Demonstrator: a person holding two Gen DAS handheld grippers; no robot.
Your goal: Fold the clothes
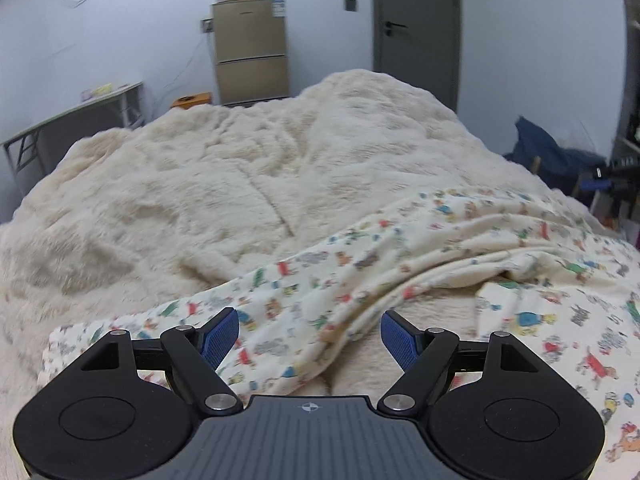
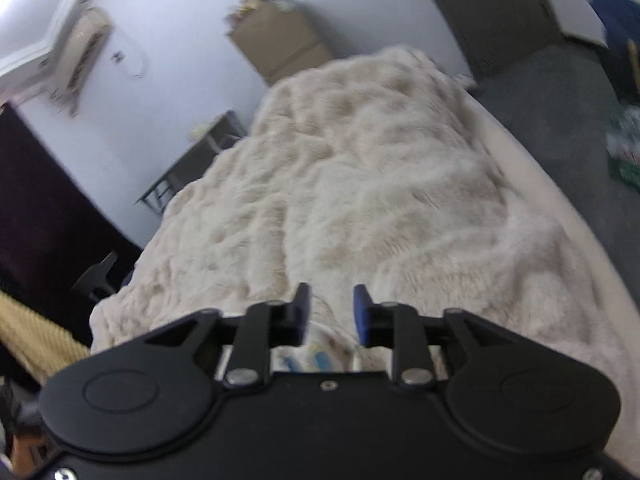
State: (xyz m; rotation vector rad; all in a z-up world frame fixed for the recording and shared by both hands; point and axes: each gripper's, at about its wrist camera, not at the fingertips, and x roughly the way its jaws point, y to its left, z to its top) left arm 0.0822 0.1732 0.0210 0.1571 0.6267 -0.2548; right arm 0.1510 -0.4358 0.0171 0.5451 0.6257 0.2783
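Because the printed garment (image 1: 360, 280) is thin and limp, pinch its hem just ahead of the spread, empty left claw (image 1: 310, 336); right claw (image 2: 331, 314) half-parted, cloth between its pads (image 2: 362, 314), grip uncertain.

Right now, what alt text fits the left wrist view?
Open left tongs hover over a crumpled cream garment printed with small colourful animals, gripping nothing. It lies on a fluffy cream blanket covering a bed; a tan fridge and grey door stand behind.

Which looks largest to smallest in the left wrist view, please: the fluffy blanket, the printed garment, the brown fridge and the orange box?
1. fluffy blanket
2. printed garment, nearer the camera, so flattered
3. brown fridge
4. orange box
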